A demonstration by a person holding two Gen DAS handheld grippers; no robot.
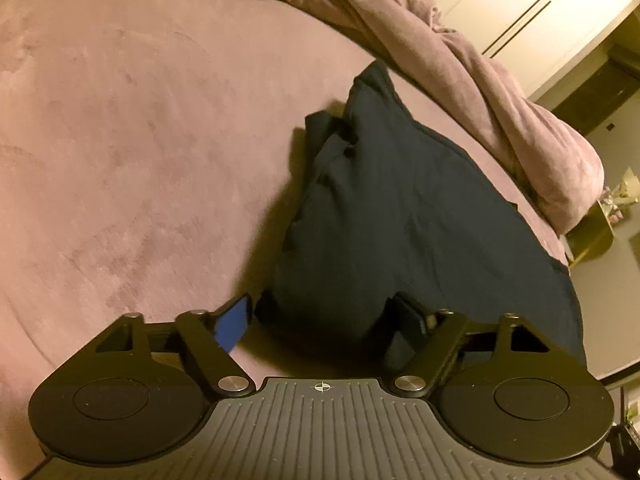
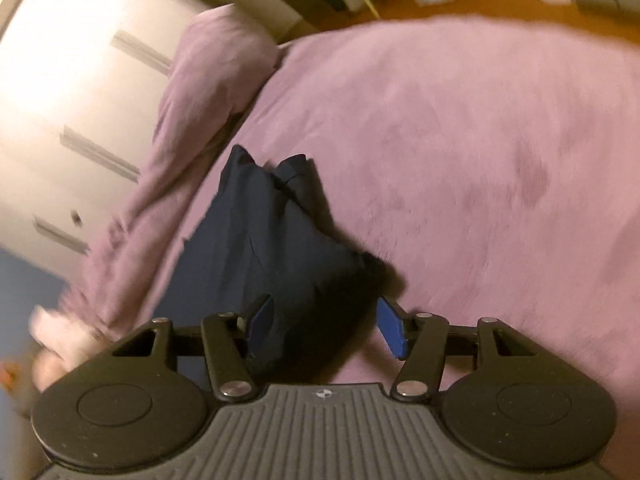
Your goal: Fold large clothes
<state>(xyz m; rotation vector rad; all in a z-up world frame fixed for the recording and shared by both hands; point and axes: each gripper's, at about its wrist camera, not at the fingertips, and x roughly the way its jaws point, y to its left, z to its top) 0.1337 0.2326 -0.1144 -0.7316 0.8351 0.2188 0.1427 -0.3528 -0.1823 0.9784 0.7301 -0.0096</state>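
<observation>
Straddling the navy garment (image 1: 400, 208) (bunched, on pink bedding (image 1: 120, 120)) — both grippers' jaws apart, seemingly unclamped.

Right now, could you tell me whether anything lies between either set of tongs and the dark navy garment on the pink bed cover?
Nothing visible does. The dark navy garment already lies between the open fingers of the left tongs and the right tongs. The bunched pink blanket lies beyond it.
</observation>
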